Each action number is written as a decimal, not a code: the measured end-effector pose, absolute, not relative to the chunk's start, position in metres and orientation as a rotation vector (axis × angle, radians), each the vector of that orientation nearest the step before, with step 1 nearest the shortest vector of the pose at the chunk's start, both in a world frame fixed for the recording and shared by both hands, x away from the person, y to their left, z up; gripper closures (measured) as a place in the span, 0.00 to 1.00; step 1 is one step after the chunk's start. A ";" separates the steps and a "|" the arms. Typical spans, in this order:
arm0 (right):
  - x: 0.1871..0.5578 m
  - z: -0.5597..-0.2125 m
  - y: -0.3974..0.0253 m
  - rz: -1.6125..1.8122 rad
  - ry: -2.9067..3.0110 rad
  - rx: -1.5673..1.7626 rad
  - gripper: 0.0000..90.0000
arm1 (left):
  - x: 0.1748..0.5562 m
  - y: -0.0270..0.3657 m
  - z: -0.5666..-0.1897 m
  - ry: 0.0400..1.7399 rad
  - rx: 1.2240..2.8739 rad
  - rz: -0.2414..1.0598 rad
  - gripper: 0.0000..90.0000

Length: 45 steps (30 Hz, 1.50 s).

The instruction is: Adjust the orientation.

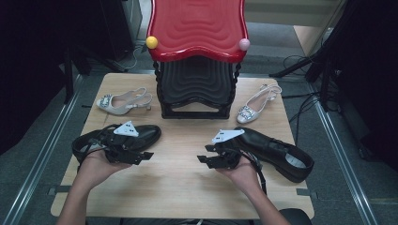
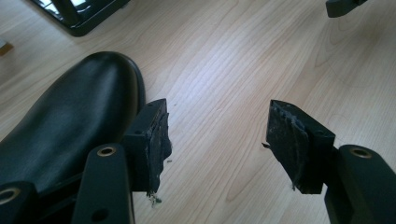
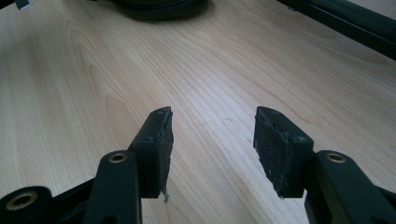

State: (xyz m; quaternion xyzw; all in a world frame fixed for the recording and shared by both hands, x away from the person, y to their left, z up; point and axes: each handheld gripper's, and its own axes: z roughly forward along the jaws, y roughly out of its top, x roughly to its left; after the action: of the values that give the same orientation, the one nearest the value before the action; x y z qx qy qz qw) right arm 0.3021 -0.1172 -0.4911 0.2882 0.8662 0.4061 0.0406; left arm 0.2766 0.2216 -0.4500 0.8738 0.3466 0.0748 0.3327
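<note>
Two black leather shoes lie on the wooden table (image 1: 183,187). The left black shoe (image 1: 150,132) is beside my left gripper (image 1: 144,155), its toe pointing right. In the left gripper view its toe (image 2: 70,126) lies just left of the jaws. My left gripper (image 2: 218,126) is open over bare wood. The right black shoe (image 1: 277,152) lies behind my right gripper (image 1: 202,158), which points left. The right gripper (image 3: 212,123) is open too, with nothing between its pads.
A shoe rack with a red top shelf (image 1: 197,28) and a black lower shelf (image 1: 197,89) stands at the table's back centre. A beige slingback heel (image 1: 123,101) lies left of it and another (image 1: 257,104) right. Bare wood separates the two grippers.
</note>
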 end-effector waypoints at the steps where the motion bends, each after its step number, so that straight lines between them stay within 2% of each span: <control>1: 0.302 -0.491 -0.117 1.244 2.653 0.883 0.54 | 0.276 0.224 -0.450 0.917 2.272 0.195 0.44; 45: 0.307 -0.496 -0.106 1.215 2.702 0.855 0.50 | 0.255 0.334 -0.435 1.235 2.113 0.319 0.49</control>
State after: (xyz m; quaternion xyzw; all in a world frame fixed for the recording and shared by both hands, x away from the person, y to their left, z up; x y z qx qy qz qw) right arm 0.3068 -0.1061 -0.4964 0.2772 0.8760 0.3937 0.0290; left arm 0.2548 0.3340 -0.4349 0.8081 0.4722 0.1220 0.3303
